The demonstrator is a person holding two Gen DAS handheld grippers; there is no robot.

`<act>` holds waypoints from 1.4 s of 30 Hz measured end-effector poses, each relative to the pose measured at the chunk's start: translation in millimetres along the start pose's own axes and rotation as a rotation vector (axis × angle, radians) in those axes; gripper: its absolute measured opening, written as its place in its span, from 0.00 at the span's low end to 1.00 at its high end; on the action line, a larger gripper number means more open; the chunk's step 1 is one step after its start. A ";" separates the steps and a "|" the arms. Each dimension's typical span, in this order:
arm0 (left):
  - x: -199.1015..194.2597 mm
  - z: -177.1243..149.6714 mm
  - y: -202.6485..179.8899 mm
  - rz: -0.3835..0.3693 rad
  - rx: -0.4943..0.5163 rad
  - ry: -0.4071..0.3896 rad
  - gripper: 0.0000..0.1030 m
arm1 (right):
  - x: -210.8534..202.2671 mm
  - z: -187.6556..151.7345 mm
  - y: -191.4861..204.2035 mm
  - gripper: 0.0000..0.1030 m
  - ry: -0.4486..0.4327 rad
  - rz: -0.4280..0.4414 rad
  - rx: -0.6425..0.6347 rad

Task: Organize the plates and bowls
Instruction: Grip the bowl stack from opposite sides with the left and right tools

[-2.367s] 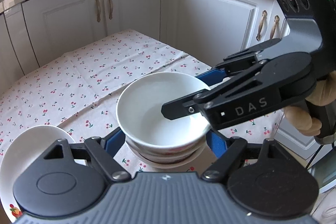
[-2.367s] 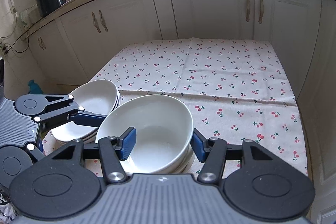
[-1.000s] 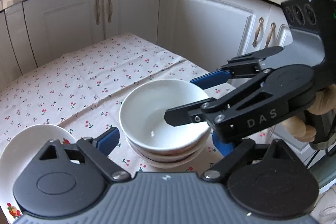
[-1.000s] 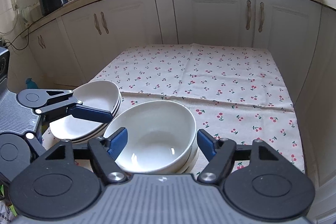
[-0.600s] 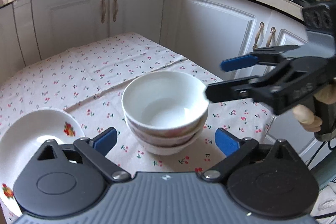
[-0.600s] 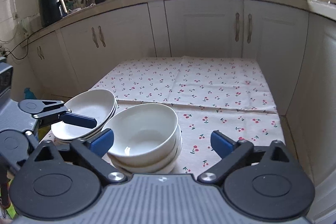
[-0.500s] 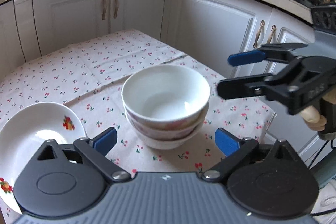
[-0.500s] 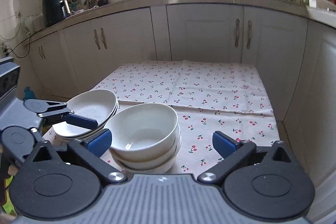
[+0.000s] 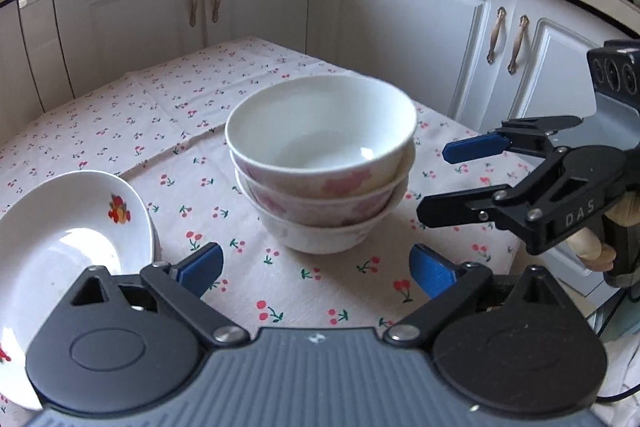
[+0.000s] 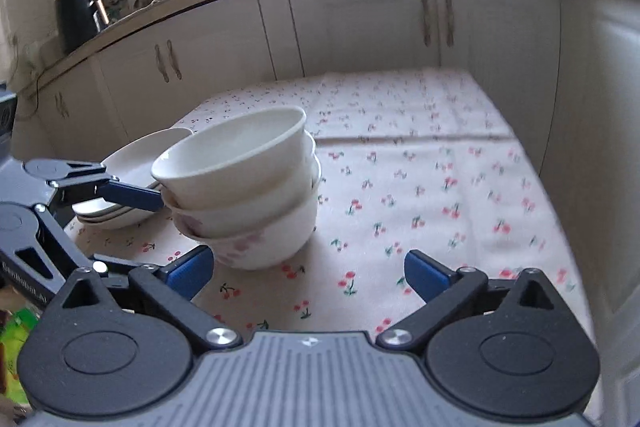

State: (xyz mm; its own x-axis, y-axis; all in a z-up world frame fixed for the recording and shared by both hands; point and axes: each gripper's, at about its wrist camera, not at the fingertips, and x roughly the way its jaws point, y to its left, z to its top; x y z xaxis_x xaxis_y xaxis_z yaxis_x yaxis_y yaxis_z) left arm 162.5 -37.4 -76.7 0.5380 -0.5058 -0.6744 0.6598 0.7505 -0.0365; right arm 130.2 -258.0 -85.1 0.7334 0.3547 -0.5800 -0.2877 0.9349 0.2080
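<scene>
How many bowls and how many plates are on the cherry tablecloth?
Bowls: 3, nested in one stack.
Plates: at least 2, stacked beside the bowls; the edges are too blurred for an exact count.
Total: at least 5 dishes.

The left claw (image 9: 314,269) stood wide open, its blue-tipped fingers (image 9: 200,265) spread with nothing between them, angled downward. The right claw (image 10: 306,273) was likewise spread to its widest and empty, tilted down. In the left wrist view, a hand (image 9: 600,247) gripped the right claw's handle at the far right edge.
</scene>
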 end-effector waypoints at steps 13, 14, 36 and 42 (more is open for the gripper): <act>19.2 2.4 8.9 -0.034 0.047 0.006 0.94 | 24.7 -0.1 -1.5 0.89 0.079 0.038 -0.116; 20.3 3.1 9.0 -0.037 0.057 0.008 0.94 | 26.5 0.5 -0.9 0.89 0.079 0.043 -0.126; 40.0 14.3 23.4 -0.143 0.262 0.080 0.72 | 43.7 35.4 16.2 0.72 0.232 0.248 -0.531; 39.6 22.9 23.7 -0.193 0.329 0.084 0.80 | 47.9 51.2 10.9 0.72 0.277 0.320 -0.592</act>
State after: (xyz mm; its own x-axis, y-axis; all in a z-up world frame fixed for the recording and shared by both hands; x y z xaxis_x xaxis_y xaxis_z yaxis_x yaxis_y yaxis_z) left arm 211.4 -49.4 -87.4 0.3517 -0.5777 -0.7365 0.8849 0.4618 0.0604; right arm 193.7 -230.1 -70.3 0.3972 0.5194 -0.7566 -0.8044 0.5939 -0.0146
